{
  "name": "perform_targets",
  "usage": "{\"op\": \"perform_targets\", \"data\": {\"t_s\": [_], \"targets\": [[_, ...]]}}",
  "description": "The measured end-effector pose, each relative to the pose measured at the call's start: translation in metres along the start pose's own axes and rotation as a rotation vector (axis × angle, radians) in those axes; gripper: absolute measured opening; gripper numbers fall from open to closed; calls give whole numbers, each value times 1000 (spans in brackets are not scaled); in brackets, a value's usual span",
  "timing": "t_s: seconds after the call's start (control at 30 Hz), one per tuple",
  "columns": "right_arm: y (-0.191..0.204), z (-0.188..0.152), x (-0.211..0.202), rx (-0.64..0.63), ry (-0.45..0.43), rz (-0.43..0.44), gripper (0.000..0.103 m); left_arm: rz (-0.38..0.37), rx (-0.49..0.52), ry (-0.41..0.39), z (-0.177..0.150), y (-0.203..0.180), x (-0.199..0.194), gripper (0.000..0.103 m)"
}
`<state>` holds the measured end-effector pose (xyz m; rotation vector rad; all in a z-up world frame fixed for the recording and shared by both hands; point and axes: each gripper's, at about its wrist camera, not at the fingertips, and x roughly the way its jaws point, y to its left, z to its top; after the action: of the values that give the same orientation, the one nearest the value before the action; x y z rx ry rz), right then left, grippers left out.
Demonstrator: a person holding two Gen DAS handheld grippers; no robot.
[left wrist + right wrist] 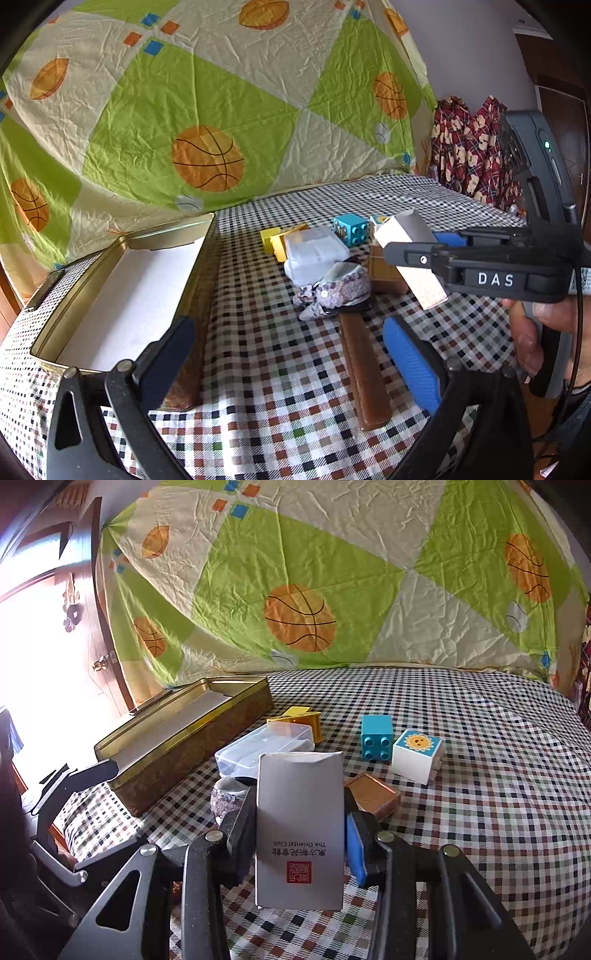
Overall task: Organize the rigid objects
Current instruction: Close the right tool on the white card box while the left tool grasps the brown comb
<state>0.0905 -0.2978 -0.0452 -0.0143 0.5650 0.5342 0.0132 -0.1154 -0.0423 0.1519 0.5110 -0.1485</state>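
My right gripper is shut on a white carton box printed "The Oriental Club" and holds it above the checked cloth; it also shows in the left wrist view. My left gripper is open and empty, low over the cloth beside an open gold tin lined with white paper. The tin also shows in the right wrist view. Near the middle lie a clear plastic case, a yellow block, a blue studded brick, a sunflower cube, and a small brown box.
A brown strap-like bar lies between my left fingers. A small patterned cloth shoe sits by the clear case. A basketball-print sheet hangs behind the table. Red patterned fabric hangs at the far right.
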Motion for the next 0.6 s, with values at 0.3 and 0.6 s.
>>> {"op": "perform_targets", "data": {"t_s": [0.3, 0.6], "targets": [[-4, -1, 1, 14, 0, -45, 43, -12, 49, 96, -1, -17, 22, 97], [10, -4, 14, -57, 70, -113, 43, -80, 76, 197, -3, -23, 37, 66]]}}
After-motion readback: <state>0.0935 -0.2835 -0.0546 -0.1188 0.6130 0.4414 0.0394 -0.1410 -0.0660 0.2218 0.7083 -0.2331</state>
